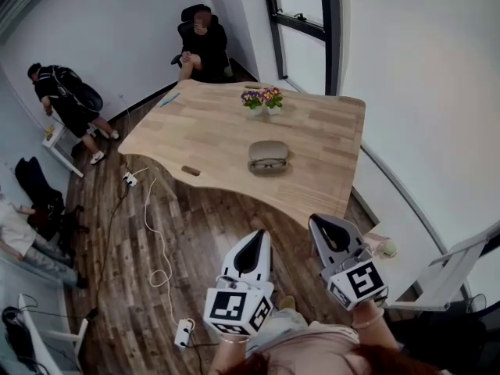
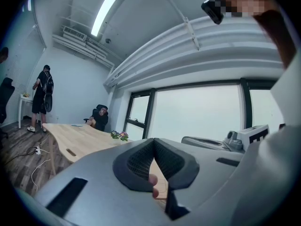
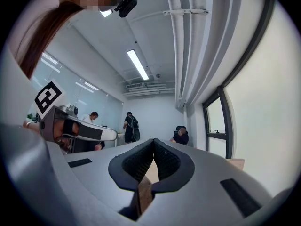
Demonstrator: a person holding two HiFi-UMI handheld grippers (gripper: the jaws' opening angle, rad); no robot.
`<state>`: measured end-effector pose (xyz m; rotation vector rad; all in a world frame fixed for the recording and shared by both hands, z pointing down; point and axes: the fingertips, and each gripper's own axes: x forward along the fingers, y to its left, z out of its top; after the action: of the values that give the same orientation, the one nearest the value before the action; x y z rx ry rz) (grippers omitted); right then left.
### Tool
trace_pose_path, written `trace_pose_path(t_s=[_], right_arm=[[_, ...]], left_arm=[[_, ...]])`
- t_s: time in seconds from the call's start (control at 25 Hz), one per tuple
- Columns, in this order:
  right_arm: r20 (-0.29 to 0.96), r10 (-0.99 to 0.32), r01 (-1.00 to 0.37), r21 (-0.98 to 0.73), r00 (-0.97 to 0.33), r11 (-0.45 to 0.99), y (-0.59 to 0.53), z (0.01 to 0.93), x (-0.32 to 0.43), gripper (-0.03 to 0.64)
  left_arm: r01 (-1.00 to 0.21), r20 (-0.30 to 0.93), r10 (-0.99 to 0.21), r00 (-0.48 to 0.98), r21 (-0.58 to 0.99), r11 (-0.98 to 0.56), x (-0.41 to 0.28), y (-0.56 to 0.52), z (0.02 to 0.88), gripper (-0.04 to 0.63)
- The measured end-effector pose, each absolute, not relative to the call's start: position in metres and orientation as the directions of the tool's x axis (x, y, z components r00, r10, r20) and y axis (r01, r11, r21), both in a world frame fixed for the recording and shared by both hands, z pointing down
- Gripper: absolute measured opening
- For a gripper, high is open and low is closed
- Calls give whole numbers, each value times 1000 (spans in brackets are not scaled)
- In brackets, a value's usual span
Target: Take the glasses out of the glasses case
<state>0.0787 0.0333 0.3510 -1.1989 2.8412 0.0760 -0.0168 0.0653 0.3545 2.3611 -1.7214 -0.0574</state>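
Pale-walled room with dark plank floor (image 1: 195, 241) and tall window (image 1: 301, 14) at the back; seated person (image 1: 201, 49) in the far corner, standing person (image 1: 66, 96) at the left. Light wooden table (image 1: 211, 131) with a curved near edge, across the middle of the head view. On it, toward the near right: grey glasses case (image 1: 268, 148), lying open, glasses (image 1: 268, 163) visible inside; long axis left to right, crosswise to the line of approach. Farther back: small flower pot (image 1: 262, 99). Left gripper (image 1: 255, 244) and right gripper (image 1: 320, 226): low over the floor, short of the table edge, tips toward the table; jaws of each pressed together, nothing between. Case ahead of both and well apart; almost straight ahead of the left, ahead and leftward of the right; neither plainly nearer. Judged: approach not yet begun, jaws to part before any grasp.
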Motion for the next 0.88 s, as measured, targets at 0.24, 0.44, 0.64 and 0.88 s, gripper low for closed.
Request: trace_pose_path(t_s=[0.24,0.44,0.64,0.88], right_arm=[[-79,-735,-739,26,-673,674,17,349,57,0],[-73,-747,-751,43,-661,659,10,349,42,1],[-67,-753,-756,49,-655,653,2,349,34,0],[-62,-763,-765,74,-644,640,-6,351,31,0]], left_arm=[[-926,88,-933,348,189,-327,-36,48,352,2],[-919,76,-928,364,194,-344,-52,37,351,2],[-911,65,-925,375,209,-354,-60,28,352,2],[-905,68,-922,381,230,-357,-63,19,357,2]])
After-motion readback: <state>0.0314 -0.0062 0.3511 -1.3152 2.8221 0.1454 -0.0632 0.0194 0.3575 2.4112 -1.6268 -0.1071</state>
